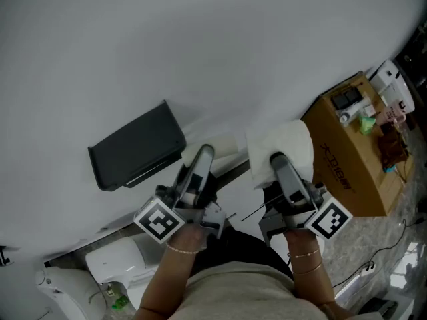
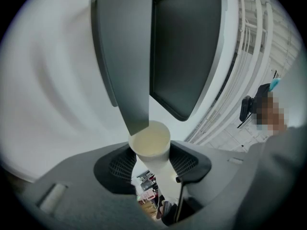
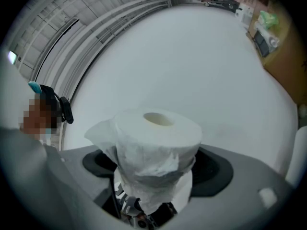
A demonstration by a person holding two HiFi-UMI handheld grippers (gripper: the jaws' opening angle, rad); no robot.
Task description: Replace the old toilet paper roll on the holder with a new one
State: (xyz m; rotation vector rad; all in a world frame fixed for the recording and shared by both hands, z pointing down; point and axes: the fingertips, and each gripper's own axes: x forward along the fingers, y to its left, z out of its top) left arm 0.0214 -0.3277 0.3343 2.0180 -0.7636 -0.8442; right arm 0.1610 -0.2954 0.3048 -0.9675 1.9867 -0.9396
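My left gripper (image 1: pixel 206 154) (image 2: pixel 151 153) is shut on an empty pale cardboard tube (image 1: pixel 224 143) (image 2: pixel 150 141), held just right of the dark wall-mounted holder (image 1: pixel 137 145) (image 2: pixel 188 47). In the left gripper view a grey bar (image 2: pixel 123 56) of the holder comes down from above, and its tip overlaps the tube's open rim. My right gripper (image 1: pixel 277 160) (image 3: pixel 156 163) is shut on a full white toilet paper roll (image 1: pixel 281 147) (image 3: pixel 157 137) with a loose crumpled sheet wrapped over it. It is held against the white wall (image 1: pixel 200 45), right of the tube.
A brown cardboard box (image 1: pixel 353 149) with small bottles and devices on top stands at the right. A white toilet (image 1: pixel 113 264) sits low at the left below the holder. Cables (image 1: pixel 373 265) lie on the speckled floor at the lower right.
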